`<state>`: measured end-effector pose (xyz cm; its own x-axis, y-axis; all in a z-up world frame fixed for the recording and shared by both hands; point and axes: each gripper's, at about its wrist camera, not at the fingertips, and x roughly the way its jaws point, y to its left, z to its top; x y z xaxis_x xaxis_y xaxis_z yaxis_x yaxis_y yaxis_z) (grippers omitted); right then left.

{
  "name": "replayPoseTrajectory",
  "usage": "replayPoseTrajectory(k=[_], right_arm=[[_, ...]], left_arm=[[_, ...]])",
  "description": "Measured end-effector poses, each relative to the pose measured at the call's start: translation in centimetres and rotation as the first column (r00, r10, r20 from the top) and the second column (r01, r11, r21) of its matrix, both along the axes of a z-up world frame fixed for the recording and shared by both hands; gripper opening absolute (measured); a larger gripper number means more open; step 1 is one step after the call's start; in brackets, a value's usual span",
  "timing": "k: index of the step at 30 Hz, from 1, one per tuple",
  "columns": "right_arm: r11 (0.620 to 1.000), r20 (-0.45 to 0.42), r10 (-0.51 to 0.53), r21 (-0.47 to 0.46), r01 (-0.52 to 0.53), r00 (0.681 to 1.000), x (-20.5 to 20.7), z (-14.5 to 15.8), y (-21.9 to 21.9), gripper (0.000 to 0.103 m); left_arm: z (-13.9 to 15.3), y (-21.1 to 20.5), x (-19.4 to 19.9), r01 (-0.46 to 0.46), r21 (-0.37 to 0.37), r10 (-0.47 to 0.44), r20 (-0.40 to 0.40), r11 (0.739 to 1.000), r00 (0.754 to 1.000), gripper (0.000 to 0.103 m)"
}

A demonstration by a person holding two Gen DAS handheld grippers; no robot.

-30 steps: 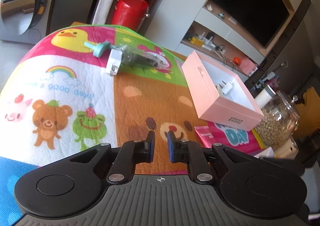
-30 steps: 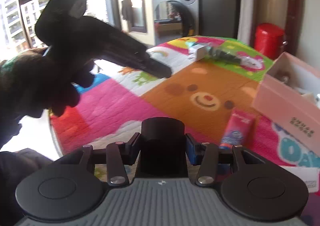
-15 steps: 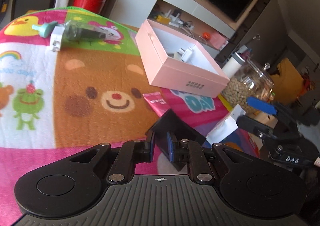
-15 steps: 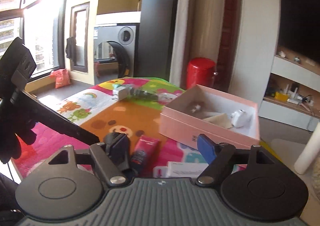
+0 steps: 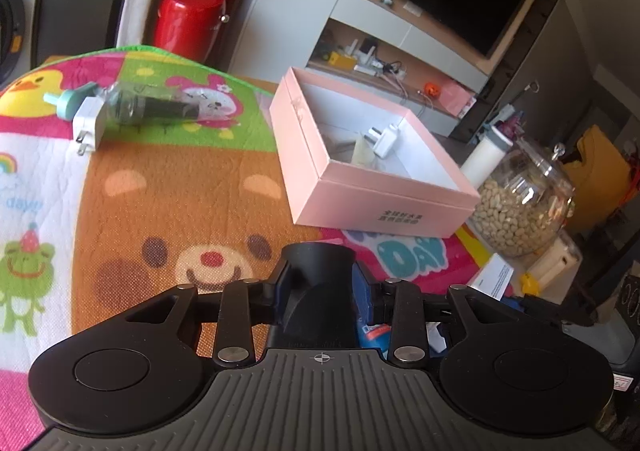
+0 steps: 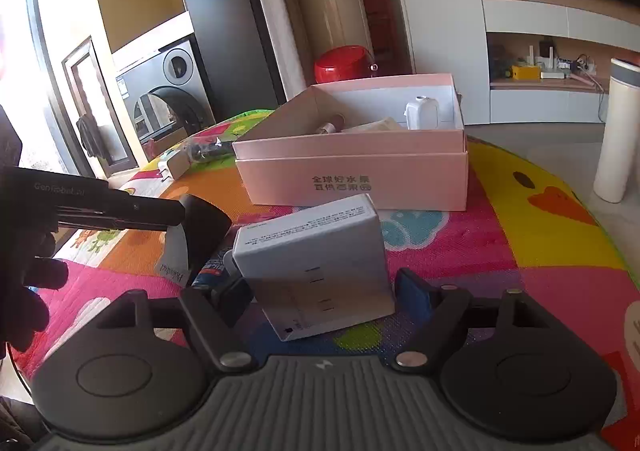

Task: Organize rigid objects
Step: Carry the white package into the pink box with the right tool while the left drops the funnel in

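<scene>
The black object [image 5: 318, 291] is what's in play: a matte, hard-plastic-looking wedge with a rounded top, pinched between the jaws of the left gripper [image 5: 320, 287], which are closed snug on its sides. It hangs over the near edge of the play mat [image 5: 160, 211], short of the pink box [image 5: 376, 207].

Left to right on the mat: near the far left corner lie a white charger plug [image 5: 90, 125] with metal prongs, touching a clear crinkly bag [image 5: 160, 109] that holds something dark and tube-shaped, with a teal cap poking out. The box sits toward the far right: stiff smooth cardboard, open top, already holding a white adapter [image 5: 385, 139] and a pale item I can't identify.

The right gripper [image 6: 320, 297] is wide open with a white carton [image 6: 316, 263] between its fingers. It looks like neither pad is touching it, but that's hard to call. The carton is boxy, smooth and sharp-edged, lying tilted.

Risks as I see them: the wedge tapers, so it could squirt out of the pads on the way over. The box wall is tall, so a low carry clips it and shoves the whole box. The carton's slick faces and its tilt could twist it when the jaws close.
</scene>
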<state>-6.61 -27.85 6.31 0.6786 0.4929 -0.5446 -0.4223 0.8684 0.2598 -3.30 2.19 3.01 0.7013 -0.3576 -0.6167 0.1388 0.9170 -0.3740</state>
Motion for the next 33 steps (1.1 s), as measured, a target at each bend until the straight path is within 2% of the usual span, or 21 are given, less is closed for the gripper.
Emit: replayPoseTrajectory(k=[9,12,19,22,26,31,33], right_arm=[[0.999,0.054,0.005,-0.041,-0.003,0.999,-1.2,-0.4,0.7,0.077],[0.998,0.065,0.012,-0.066,-0.008,0.998,-1.4,-0.4,1.0,0.077],[0.996,0.083,0.013,-0.090,-0.006,0.996,-1.9,-0.5,1.2,0.077],[0.997,0.079,0.000,-0.081,0.006,0.997,-1.8,-0.5,0.9,0.077],[0.997,0.083,-0.011,-0.076,0.017,0.996,-1.9,-0.4,0.7,0.072],[0.993,0.095,-0.013,-0.119,0.024,0.995,-2.8,0.3,0.5,0.071],[0.991,0.125,-0.016,-0.133,0.032,0.992,-3.6,1.2,0.0,0.071]], left_arm=[[-0.9,-3.0,1.5,0.060,0.130,-0.063,0.018,0.990,0.998,0.052],[-1.3,-3.7,2.6,0.065,0.135,-0.067,0.007,0.989,0.998,0.054],[-2.2,-5.6,4.4,0.076,0.204,-0.077,-0.002,0.976,0.997,0.056],[-2.2,-5.6,4.5,0.084,0.200,-0.084,-0.005,0.976,0.996,0.056],[-2.1,-5.3,3.9,0.102,0.196,-0.102,-0.011,0.975,0.995,0.056],[-1.7,-4.2,1.1,0.173,0.158,-0.177,0.006,0.972,0.984,0.056],[-1.4,-3.8,-0.3,0.187,0.168,-0.194,0.021,0.968,0.981,0.056]])
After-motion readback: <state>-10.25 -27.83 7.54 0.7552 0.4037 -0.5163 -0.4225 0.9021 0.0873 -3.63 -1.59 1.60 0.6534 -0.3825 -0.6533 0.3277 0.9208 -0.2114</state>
